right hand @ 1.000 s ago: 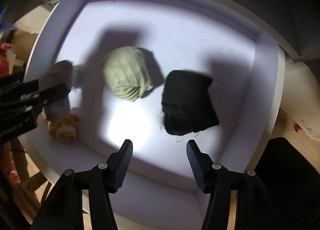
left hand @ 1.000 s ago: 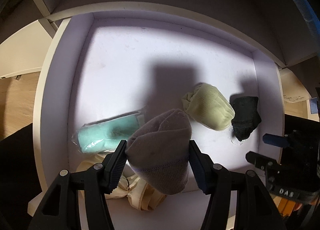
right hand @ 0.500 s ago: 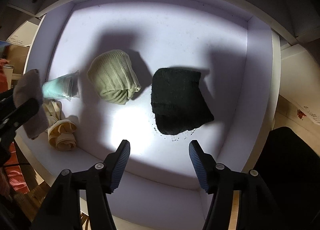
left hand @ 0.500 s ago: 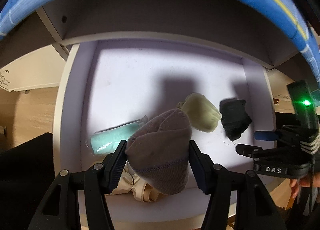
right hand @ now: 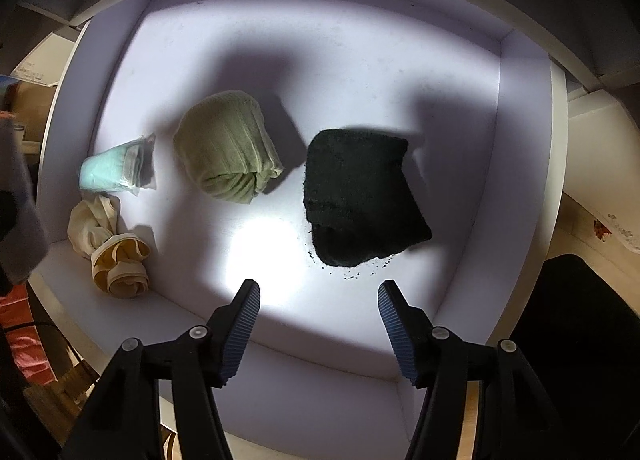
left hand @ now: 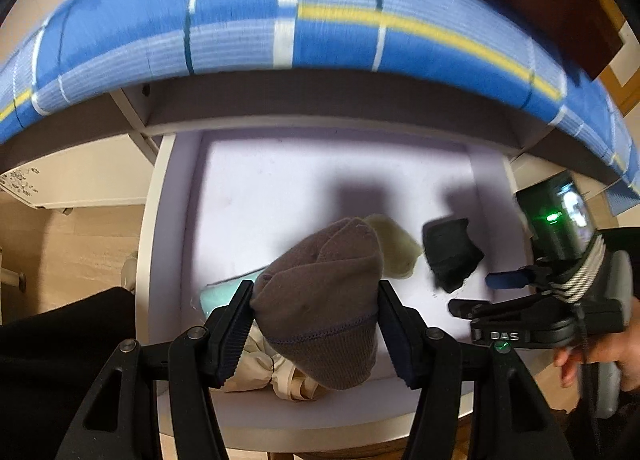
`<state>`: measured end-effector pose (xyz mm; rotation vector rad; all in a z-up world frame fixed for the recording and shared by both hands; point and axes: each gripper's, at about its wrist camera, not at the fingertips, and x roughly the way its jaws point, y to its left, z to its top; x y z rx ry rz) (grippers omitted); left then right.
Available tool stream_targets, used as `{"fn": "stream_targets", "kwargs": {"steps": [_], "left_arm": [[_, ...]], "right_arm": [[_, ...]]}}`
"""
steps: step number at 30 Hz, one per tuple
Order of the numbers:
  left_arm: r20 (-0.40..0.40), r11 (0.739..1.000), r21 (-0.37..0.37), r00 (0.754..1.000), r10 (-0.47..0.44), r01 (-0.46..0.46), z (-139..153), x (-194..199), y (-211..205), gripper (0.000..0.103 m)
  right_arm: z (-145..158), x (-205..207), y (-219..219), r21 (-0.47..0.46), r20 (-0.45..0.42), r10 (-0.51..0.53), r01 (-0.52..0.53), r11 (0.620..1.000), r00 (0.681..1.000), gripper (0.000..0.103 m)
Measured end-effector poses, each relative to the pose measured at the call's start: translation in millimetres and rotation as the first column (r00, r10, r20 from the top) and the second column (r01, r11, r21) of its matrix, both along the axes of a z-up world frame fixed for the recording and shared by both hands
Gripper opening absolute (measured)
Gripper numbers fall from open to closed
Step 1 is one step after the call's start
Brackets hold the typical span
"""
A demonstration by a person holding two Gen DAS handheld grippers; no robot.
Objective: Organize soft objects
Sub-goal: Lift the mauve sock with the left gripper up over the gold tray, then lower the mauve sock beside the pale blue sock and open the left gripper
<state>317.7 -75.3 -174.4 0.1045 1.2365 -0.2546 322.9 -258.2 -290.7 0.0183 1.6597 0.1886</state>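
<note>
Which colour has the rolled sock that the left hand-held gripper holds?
Grey-brown sock, gripped by the left hand-held gripper; clearest in the left wrist view.

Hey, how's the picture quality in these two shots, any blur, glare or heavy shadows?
Left wrist view: the blue checked fabric along the top is smeared by motion blur, and the edges bend with fisheye distortion. Right wrist view: sharp, with a blown-out glare patch on the white drawer floor and hard shadows behind the green bundle and black bundle.
</note>
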Motion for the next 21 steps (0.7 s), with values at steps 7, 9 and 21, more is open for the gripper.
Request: {"fn": "stream_targets", "kwargs": {"steps": [7, 9, 21], "left_arm": [[0.089, 0.998, -0.036, 0.995, -0.053, 0.056, 41, -13, -2, 0.06], [0.104, 0.996, -0.048, 0.992, -0.07, 0.075, 52, -16, -3, 0.06], [0.281, 0.968, -0.183, 0.953, -0.114, 0.17, 168, 2, -18, 0.06]], "right_arm": [[-5, 0, -2, 0.006, -0.01, -0.007, 0.007, 1.0, 1.0, 0.063], [-8, 0, -3, 0.007, -0.012, -0.006, 0.006, 1.0, 1.0, 0.063], [-10, 3, -5, 0.026, -0.02, -0.017, 0.017, 1.0, 1.0, 0.064]]}}
